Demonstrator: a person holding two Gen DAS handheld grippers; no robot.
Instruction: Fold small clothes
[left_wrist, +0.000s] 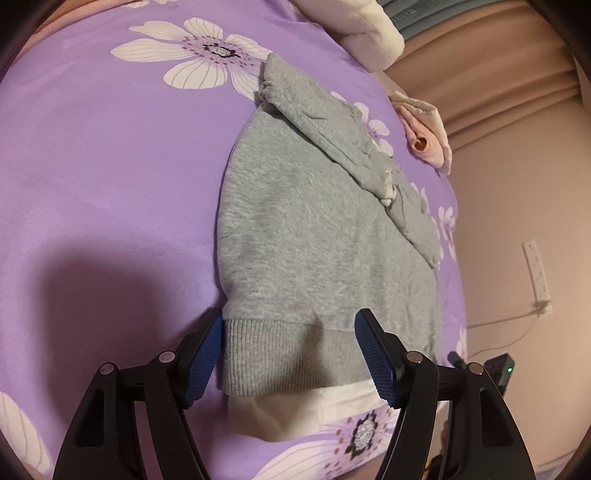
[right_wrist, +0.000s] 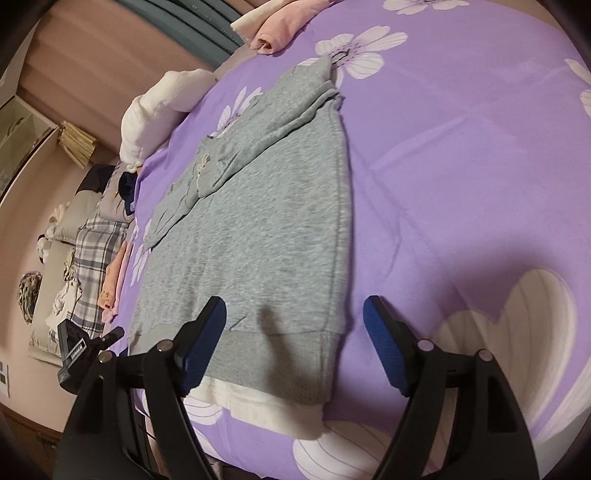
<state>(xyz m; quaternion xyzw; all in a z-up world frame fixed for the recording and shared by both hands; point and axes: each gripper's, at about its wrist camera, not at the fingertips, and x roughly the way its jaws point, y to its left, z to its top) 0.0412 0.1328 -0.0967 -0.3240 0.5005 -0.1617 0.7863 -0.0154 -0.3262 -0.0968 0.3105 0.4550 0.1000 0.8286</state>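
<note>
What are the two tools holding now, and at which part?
Nothing is held. The left tool and right tool both stand open over the ribbed hem of the grey sweatshirt, pads not pressing on it.

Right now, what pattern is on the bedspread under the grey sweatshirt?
Purple bedspread with large white flowers; clearest in the right wrist view.

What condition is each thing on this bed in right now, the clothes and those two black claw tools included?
Grey fleece sweatshirt: lying flat on the purple floral bedsheet, sleeve folded across it, white lining showing below the ribbed hem.
Left gripper: open, jaws either side of one hem corner, not pinching.
Right gripper: open, over the other hem corner.
Pink garment: rolled up at the far edge.
White fluffy garment: bunched up.
</note>
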